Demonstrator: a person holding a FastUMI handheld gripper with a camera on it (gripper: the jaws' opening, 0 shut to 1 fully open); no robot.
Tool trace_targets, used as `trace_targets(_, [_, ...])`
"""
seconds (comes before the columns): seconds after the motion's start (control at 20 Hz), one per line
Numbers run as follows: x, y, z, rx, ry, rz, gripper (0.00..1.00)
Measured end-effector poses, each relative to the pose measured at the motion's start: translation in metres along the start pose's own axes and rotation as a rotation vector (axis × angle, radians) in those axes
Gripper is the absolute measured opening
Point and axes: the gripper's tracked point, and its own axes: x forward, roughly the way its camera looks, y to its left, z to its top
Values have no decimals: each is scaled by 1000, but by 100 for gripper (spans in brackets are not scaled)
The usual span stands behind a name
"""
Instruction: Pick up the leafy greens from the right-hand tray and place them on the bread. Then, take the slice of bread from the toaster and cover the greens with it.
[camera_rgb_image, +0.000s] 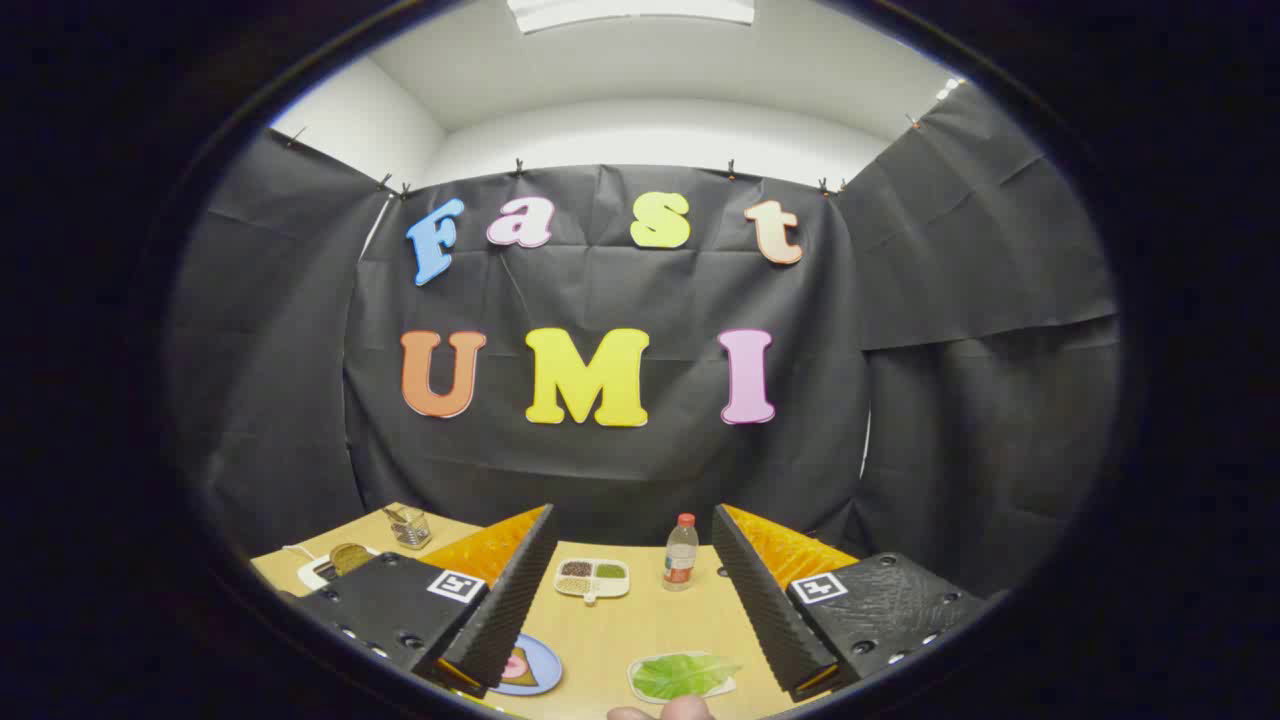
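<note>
- Gripper view: the gripper (632, 600) is hanging above the table (650, 625), fingers spread wide and holding nothing.
- The greens (683, 675) are lying on a white tray (640, 688) between the fingers, toward the right one.
- The bread (520, 668) is sitting on a blue plate (545, 660), partly hidden behind the left finger.
- A toaster (335, 567) is standing at the table's far left edge.
- A bottle (680, 552) and a divided dish (592, 578) are standing beyond, bare tabletop lying between them and the greens.

a clear bottle with a red cap (680, 552) stands on the wooden table (650, 630), at 3 o'clock of a divided dish (592, 577).
</note>
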Motion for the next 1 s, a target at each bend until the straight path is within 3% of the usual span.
trace_targets(1.0, [1,-5,-17,27,58,30,95])
